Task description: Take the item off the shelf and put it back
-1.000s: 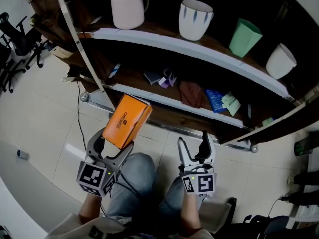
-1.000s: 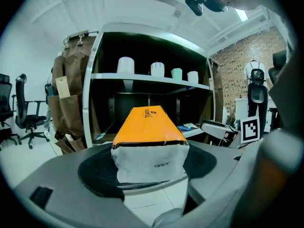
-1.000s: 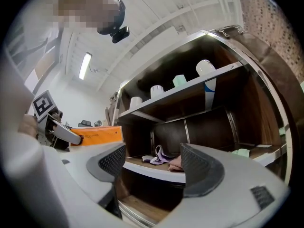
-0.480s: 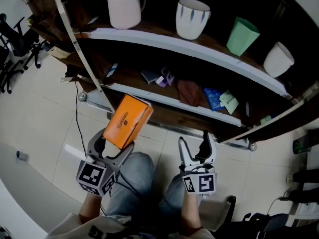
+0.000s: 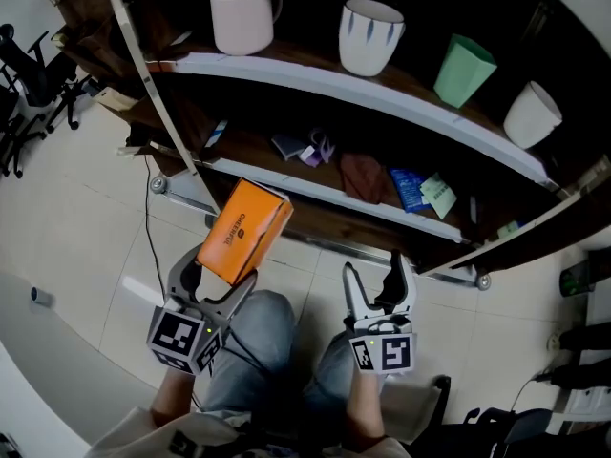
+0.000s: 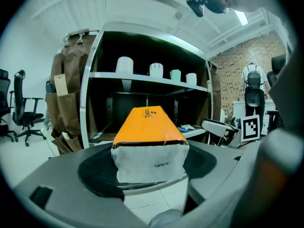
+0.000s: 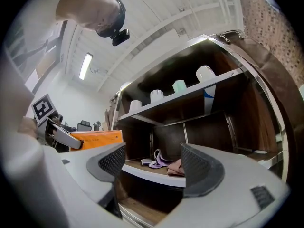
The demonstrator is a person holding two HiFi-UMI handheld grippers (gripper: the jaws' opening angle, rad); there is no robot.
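In the lower left of the frame, the left hand-held gripper [image 5: 216,277] is clamping the near end of an orange box [image 5: 243,229], which is tilting up toward the shelves. Just right of it, at lower centre, the right hand-held gripper [image 5: 372,275] is hovering with its jaws apart and nothing between them. Both are hanging over the person's jeans [image 5: 256,342] and the tiled floor [image 5: 76,218]. Across the top, a white mug [image 5: 242,19], a striped cup [image 5: 370,36], a green cup [image 5: 464,70] and a white cup [image 5: 533,115] are standing on the upper shelf [image 5: 382,93]. A brown cloth [image 5: 363,177] and a blue packet [image 5: 412,191] are lying on the lower shelf [image 5: 315,191].
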